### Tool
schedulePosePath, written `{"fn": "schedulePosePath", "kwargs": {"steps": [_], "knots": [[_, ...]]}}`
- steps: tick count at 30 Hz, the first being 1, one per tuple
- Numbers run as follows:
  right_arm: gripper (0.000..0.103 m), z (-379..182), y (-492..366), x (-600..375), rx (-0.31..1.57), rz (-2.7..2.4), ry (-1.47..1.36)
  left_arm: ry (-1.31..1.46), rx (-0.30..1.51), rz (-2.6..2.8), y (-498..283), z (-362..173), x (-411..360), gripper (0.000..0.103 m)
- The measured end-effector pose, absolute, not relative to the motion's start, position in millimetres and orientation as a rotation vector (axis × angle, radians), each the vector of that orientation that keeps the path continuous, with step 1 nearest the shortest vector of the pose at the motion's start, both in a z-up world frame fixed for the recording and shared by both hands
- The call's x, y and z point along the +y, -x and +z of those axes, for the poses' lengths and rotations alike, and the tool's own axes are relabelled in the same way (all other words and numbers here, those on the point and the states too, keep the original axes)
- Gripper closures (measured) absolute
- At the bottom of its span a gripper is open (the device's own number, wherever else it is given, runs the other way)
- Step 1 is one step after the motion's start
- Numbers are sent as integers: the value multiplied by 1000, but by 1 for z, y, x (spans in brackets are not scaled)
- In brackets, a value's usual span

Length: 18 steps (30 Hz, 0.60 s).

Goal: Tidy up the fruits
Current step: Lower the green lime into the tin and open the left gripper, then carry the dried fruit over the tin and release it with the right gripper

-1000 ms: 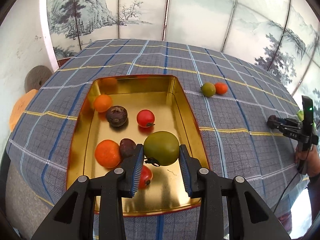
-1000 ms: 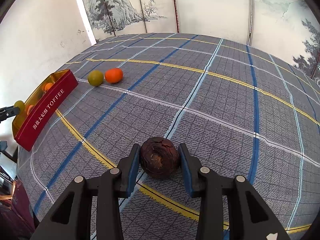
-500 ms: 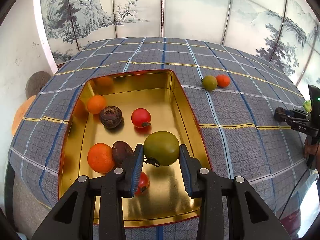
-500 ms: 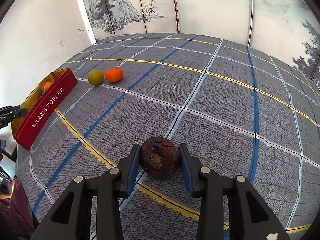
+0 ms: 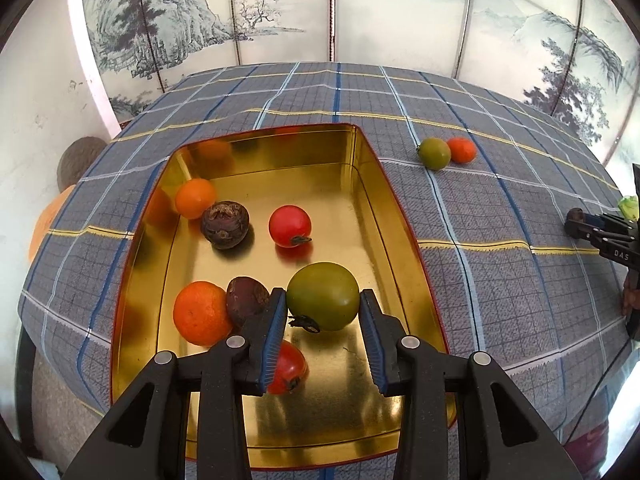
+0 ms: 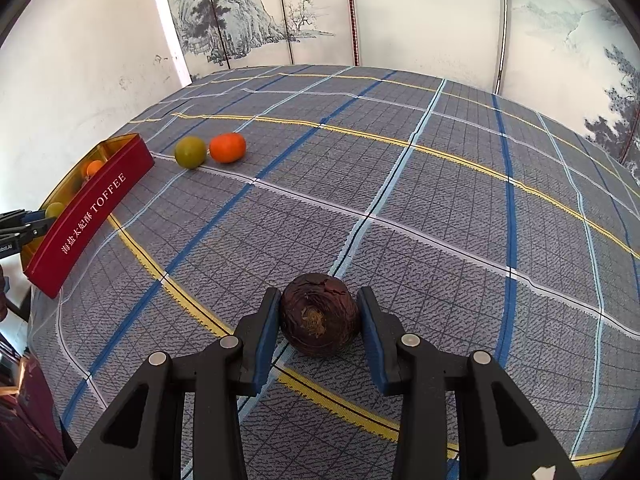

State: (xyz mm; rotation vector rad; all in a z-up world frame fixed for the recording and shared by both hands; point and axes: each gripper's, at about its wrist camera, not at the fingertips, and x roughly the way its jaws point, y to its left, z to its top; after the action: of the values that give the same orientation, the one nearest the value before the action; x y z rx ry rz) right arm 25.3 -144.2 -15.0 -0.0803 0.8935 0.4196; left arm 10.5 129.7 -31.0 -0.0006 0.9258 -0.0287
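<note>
While the left claw [image 5: 323, 334] stayed clamped on the green fruit [image 5: 323, 296], it had moved deeper over the tin [image 5: 384, 204], ready to drop. At 3 o'clock, the right claw [image 6: 319, 334] still clamped the brown fruit [image 6: 319, 314], waiting.

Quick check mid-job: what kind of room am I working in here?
Probably a home or tea-room style setting, not a lab: a plaid tablecloth covers the table, painted landscape screens stand behind it, and fruit goes into a gold toffee tin.
</note>
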Motion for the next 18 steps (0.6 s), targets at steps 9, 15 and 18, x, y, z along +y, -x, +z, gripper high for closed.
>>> {"fn": "schedulePosePath", "kwargs": {"steps": [9, 15, 18], "knots": [[67, -15, -25, -144, 893, 419, 72, -43, 840, 5, -1, -13, 127, 26], [67, -3, -23, -143, 867, 436, 49, -27, 838, 19, 5, -8, 132, 26], [67, 12, -21, -129, 836, 470, 50, -11, 838, 31, 10, -7, 136, 26]]}}
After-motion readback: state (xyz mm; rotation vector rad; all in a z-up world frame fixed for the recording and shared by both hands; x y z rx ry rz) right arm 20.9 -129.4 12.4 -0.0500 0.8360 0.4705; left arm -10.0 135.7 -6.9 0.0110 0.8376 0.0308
